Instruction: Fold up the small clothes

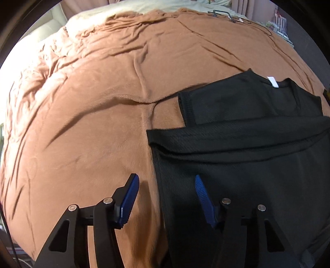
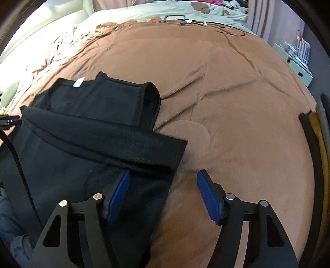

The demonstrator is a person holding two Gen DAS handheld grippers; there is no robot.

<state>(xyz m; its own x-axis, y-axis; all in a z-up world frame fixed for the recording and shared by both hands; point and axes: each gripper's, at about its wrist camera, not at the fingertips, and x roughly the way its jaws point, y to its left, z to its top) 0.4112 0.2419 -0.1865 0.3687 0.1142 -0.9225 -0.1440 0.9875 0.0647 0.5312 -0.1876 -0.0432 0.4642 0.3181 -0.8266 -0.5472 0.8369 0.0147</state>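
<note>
A black T-shirt (image 1: 247,154) lies on the brown blanket, its lower part folded up over the body, with a white neck label (image 1: 272,81) at the far end. My left gripper (image 1: 166,181) is open and empty, straddling the shirt's left edge. In the right wrist view the same shirt (image 2: 82,144) lies left of centre with the label (image 2: 79,82) at the far end. My right gripper (image 2: 163,178) is open and empty, straddling the shirt's right edge just below the folded band.
A brown blanket (image 1: 92,113) covers the bed, wrinkled at the far left. A black clothes hanger (image 2: 175,17) and cables lie at the far edge. Folded black and yellow cloths (image 2: 315,132) sit at the right edge. A white drawer unit (image 2: 299,66) stands beyond the bed.
</note>
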